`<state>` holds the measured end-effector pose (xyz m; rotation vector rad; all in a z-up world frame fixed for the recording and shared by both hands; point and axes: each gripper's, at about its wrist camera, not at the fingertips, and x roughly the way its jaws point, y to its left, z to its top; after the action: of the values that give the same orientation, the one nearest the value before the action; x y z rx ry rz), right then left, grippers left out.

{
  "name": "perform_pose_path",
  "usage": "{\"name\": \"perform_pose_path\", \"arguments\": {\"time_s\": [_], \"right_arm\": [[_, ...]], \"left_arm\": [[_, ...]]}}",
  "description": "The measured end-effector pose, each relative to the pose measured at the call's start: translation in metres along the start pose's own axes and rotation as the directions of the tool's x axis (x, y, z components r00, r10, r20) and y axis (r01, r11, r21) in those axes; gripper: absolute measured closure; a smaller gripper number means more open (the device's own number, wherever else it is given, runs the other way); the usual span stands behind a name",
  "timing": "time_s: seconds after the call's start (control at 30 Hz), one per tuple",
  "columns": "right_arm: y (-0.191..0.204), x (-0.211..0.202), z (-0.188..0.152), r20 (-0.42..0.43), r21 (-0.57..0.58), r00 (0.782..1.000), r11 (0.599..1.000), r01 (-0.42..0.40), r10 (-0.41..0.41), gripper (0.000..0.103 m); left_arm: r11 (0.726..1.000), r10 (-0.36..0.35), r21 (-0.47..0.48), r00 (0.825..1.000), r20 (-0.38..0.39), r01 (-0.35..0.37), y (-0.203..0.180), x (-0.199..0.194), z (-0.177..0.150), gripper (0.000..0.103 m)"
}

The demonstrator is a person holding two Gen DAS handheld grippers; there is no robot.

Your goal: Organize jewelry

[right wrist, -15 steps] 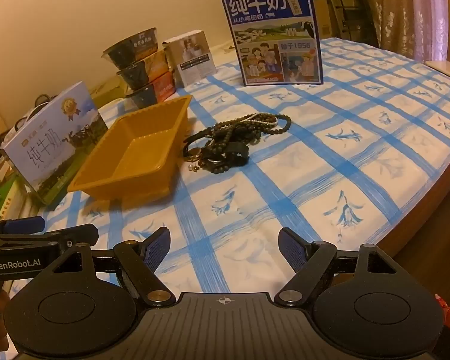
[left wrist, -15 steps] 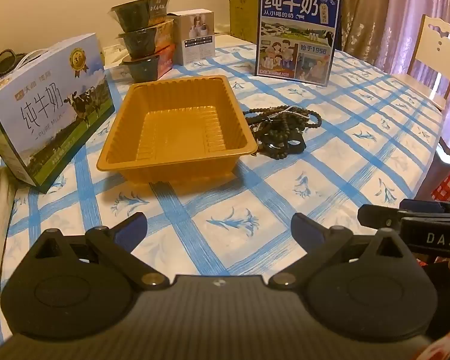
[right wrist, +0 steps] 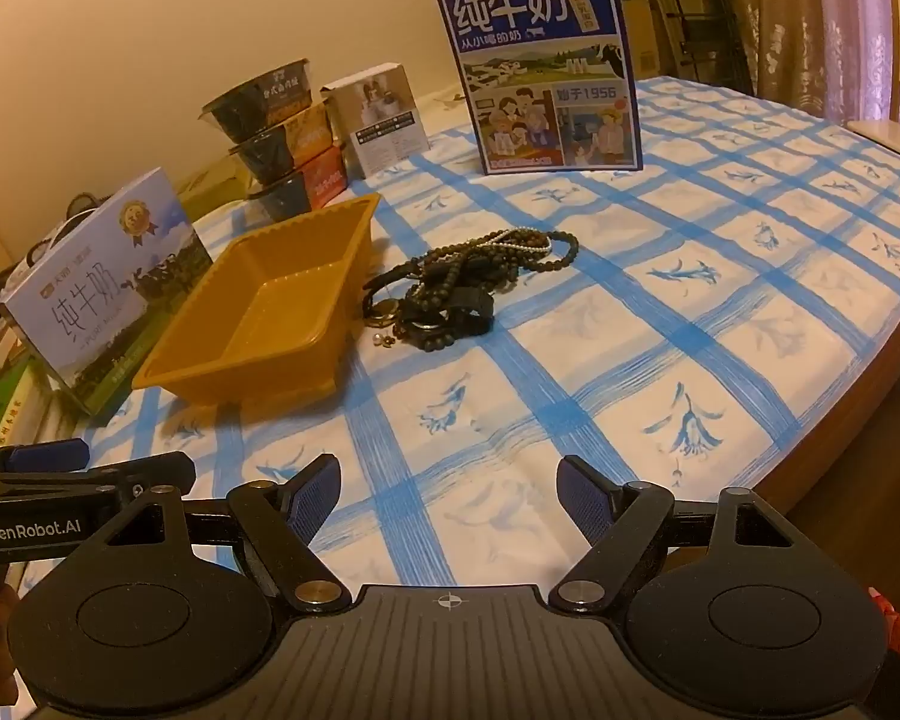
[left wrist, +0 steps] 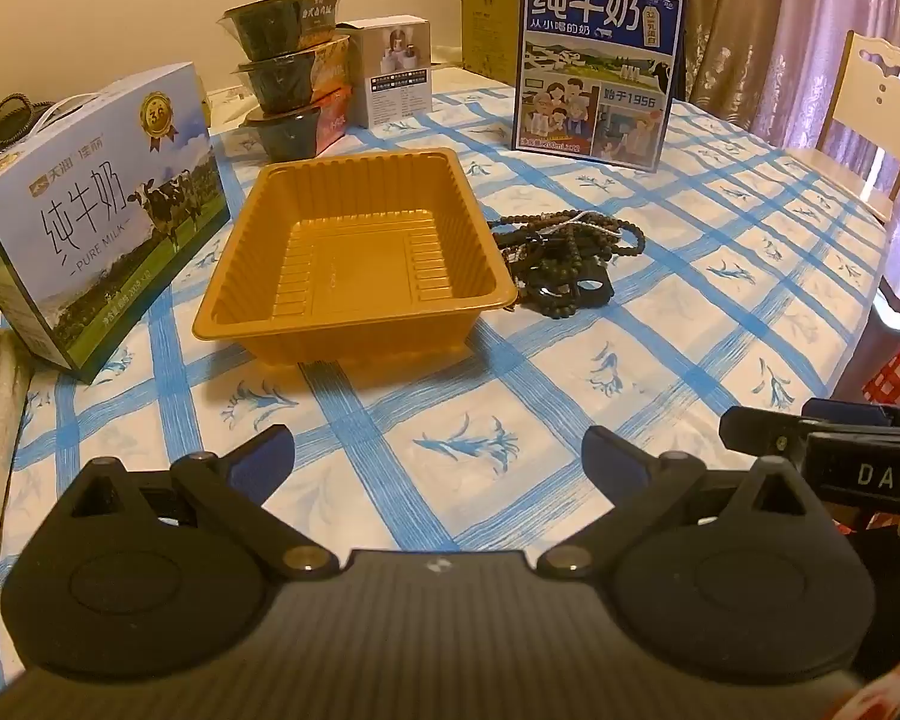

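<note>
Now | your left gripper (left wrist: 438,456) and right gripper (right wrist: 447,498): jaws apart, nothing between | jewelry pile (right wrist: 450,285) on checked tablecloth (right wrist: 660,360), touching orange tray (left wrist: 354,252)'s right rim | beaded strands trail away toward blue milk carton (right wrist: 540,66)

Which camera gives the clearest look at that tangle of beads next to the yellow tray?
The right wrist view: the jewelry pile lies fully exposed, loose small pieces included. In the left wrist view the tray's rim hides the pile's near edge.
</note>
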<state>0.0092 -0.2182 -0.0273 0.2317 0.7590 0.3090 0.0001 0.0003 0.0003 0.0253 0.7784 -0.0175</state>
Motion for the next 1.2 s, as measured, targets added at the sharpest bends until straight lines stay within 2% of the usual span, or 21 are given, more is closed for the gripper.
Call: {"name": "perform_pose_path", "arguments": {"time_s": [1.2], "right_arm": [[0.0011, 0.0, 0.001, 0.007, 0.003, 1.0, 1.0, -0.001, 0.001, 0.024]], "left_arm": [[1.0, 0.0, -0.001, 1.0, 0.001, 0.0, 0.0023, 0.0053, 0.0007, 0.001]]}}
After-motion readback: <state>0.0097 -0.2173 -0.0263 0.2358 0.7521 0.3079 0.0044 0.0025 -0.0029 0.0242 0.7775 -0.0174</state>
